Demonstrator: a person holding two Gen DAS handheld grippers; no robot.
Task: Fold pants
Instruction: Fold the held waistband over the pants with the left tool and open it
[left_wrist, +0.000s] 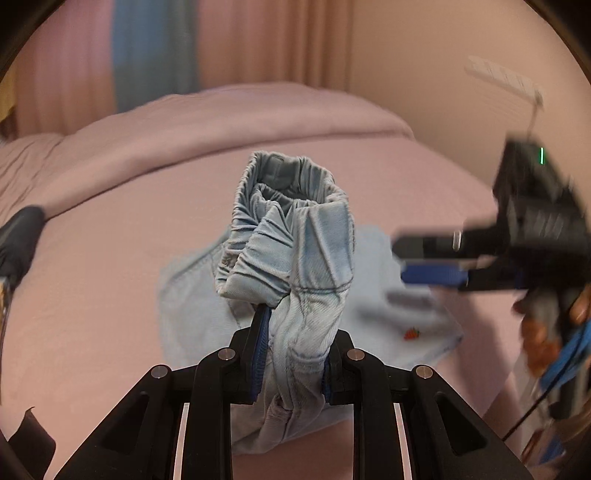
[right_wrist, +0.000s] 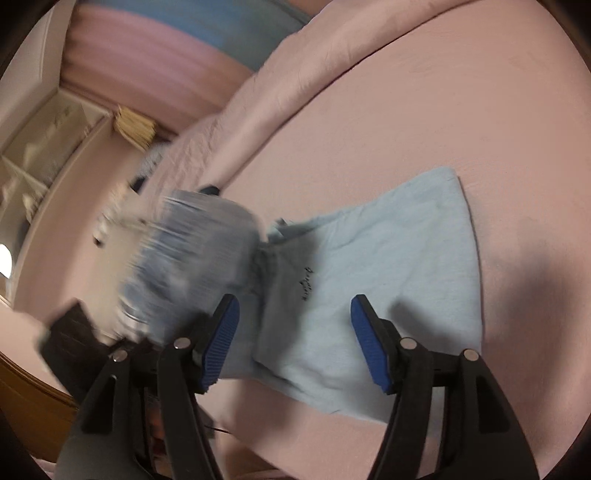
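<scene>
Light blue denim pants (left_wrist: 295, 229) lie partly on the pink bed. My left gripper (left_wrist: 295, 332) is shut on their bunched elastic waistband and holds it up off the sheet, while the rest of the fabric lies flat behind it. In the right wrist view the flat leg part (right_wrist: 388, 258) spreads over the sheet, and the lifted waistband (right_wrist: 192, 258) is a blur at the left. My right gripper (right_wrist: 293, 306) hovers open just over the flat fabric with nothing between its blue pads. From the left wrist view the right gripper (left_wrist: 402, 258) shows at the right, blurred.
The pink sheet (right_wrist: 443, 110) covers the bed, with a folded pink duvet (left_wrist: 221, 118) along the far side. Curtains hang behind it. White shelves (right_wrist: 37, 155) stand beyond the bed, and a wooden edge (right_wrist: 29, 387) shows at lower left.
</scene>
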